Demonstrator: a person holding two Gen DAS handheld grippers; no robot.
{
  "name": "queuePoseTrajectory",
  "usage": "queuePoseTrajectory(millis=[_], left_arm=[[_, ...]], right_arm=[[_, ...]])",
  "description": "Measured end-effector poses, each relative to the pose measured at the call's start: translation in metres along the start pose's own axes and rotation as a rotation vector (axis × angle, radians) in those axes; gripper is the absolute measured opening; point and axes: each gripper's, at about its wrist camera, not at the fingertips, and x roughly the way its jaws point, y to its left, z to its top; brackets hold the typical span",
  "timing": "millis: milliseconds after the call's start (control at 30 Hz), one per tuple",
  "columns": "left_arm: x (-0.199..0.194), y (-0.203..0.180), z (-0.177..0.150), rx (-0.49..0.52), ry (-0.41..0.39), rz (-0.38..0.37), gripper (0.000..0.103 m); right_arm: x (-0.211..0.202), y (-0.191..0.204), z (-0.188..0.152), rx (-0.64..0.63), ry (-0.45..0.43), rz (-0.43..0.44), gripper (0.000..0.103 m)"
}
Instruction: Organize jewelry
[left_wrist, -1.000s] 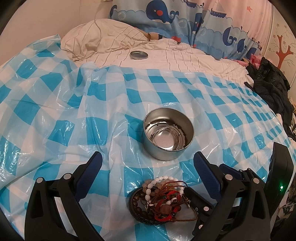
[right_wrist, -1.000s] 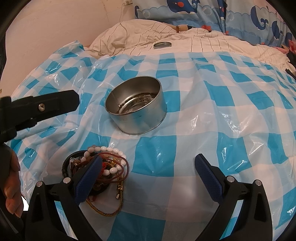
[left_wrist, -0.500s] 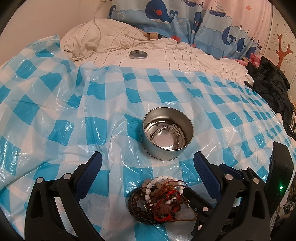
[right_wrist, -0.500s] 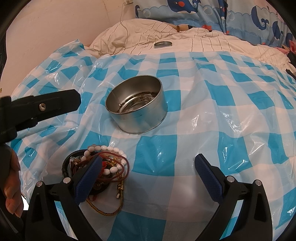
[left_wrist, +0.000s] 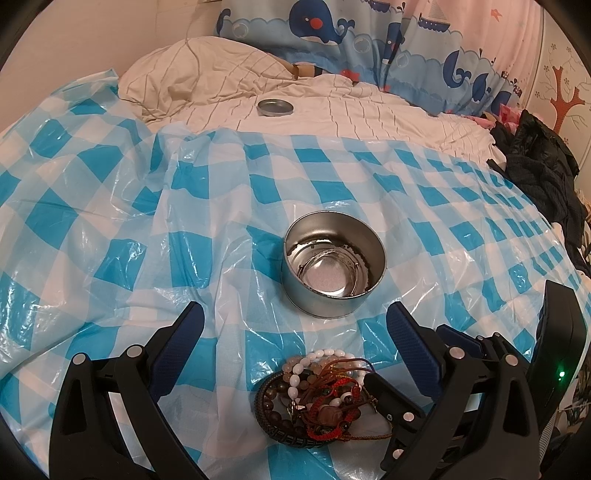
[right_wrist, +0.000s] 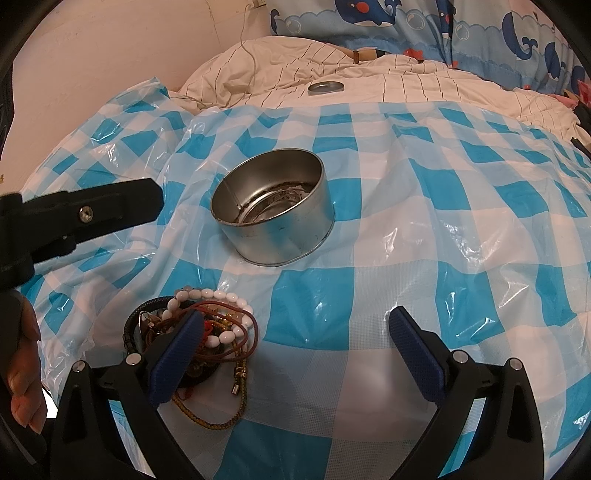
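Tangling beside tin (left_wrist: 332, 264), seemingly beaded bracelets (left_wrist: 317, 398).

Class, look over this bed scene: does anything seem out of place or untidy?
Yes. The bracelets lie tangled in one heap on the checked sheet in front of the tin, and the tin's lid sits far off on the striped bedding.

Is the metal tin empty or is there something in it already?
Not empty. The open, upright tin already holds thin silver bangles on its bottom, while the bracelet pile lies outside on the checked sheet.
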Motion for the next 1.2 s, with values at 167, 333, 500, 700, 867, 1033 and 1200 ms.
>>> queuePoseTrajectory(millis=[167, 333, 500, 700, 867, 1033, 1200], left_arm=[[0.0001, -0.0002, 0.0005, 0.000, 0.000, 0.000, 0.095], [-0.0001, -0.0004, 0.0003, 0.001, 0.001, 0.001, 0.095], [0.0003, -0.0010, 0.0004, 0.003, 0.001, 0.003, 0.095], [0.0005, -0.0015, -0.0003, 0.004, 0.002, 0.003, 0.095], [0.0003, -0.0022, -0.0012, 0.006, 0.003, 0.003, 0.095], [0.0000, -0.0024, -0.0014, 0.005, 0.003, 0.003, 0.095], [0.0003, -0.0031, -0.0008, 0.006, 0.004, 0.004, 0.095]], right_arm=[[-0.0001, -0.0007, 0.0013, 0.000, 0.000, 0.000, 0.096], [-0.0001, -0.0011, 0.0020, 0.000, 0.001, 0.000, 0.096], [0.0005, -0.0004, 0.0014, -0.001, 0.002, 0.000, 0.096], [0.0008, 0.0010, -0.0008, -0.001, 0.002, 0.001, 0.096], [0.0009, 0.0006, -0.0001, -0.002, 0.003, 0.000, 0.096], [0.0009, 0.0000, 0.0009, -0.001, 0.003, 0.001, 0.096], [0.0009, -0.0002, 0.0011, -0.001, 0.004, 0.001, 0.096]])
